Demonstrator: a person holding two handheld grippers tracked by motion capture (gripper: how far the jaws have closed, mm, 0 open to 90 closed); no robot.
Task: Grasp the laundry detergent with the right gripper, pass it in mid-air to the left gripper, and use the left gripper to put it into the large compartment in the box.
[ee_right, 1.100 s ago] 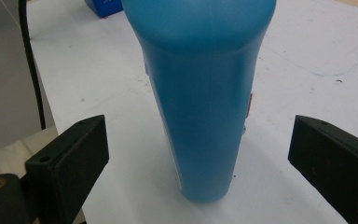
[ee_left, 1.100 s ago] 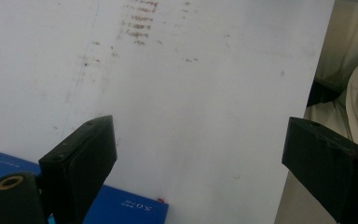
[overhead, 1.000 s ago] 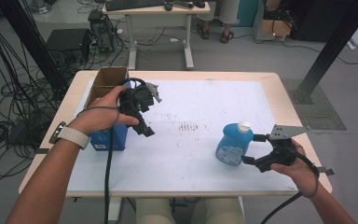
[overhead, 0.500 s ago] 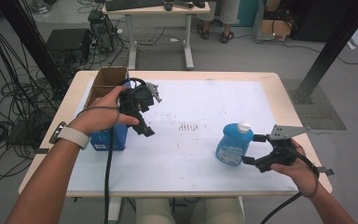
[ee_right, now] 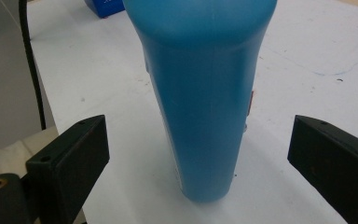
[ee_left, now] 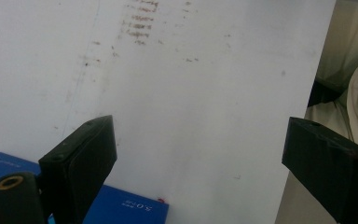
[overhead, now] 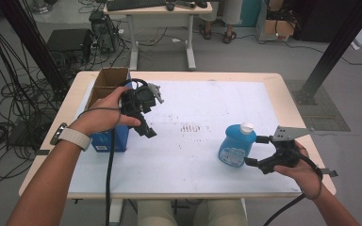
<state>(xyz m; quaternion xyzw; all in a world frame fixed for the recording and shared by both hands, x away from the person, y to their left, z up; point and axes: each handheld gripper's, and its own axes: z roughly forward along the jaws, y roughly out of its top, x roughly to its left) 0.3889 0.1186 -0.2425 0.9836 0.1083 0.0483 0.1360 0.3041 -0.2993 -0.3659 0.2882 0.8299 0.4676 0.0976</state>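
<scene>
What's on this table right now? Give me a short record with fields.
surface: white mat on a wooden table
bottle: blue, white cap, upright
box: blue, at the left edge
right tool: open, jaws either side of the bottle, not touching
left tool: open, nothing between its jaws, above the mat beside the box

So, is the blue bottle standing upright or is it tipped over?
Upright. The blue bottle stands on its base on the white mat, white cap on top. The right tongs are open around it, not touching.
</scene>
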